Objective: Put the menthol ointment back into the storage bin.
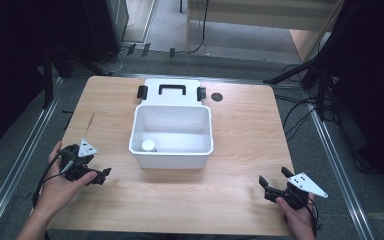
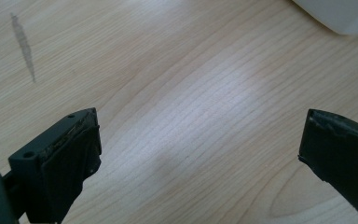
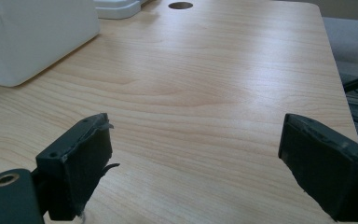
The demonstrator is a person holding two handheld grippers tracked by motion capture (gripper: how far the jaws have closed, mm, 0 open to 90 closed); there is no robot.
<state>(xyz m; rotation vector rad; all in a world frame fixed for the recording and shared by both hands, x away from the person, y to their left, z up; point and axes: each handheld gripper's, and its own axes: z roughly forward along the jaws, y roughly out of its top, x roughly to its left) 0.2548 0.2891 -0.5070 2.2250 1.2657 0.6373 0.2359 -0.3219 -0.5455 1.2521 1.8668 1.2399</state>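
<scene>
The desk (image 1: 240,145) was pale wood with a dark round hole (image 1: 217,97) near its far edge. An open white box (image 1: 171,156) stood at its middle, and the box's lid (image 1: 171,92) lay flat just behind, touching it.

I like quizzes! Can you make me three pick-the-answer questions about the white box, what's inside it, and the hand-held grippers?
1. Where does the lid lie?
A. behind the white box
B. on the floor
C. shut on top of the box

2. How many things sit inside the box?
A. none
B. one small white cup
C. four

3. How are the left hand-held gripper and right hand-held gripper?
A. both open
B. both shut
C. holding the lid

Answers: 1 A, the lid rests flat on the table at the box's far side. 2 B, one cup stands in its near-left corner. 3 A, each one's jaws stand wide apart over bare wood.
</scene>
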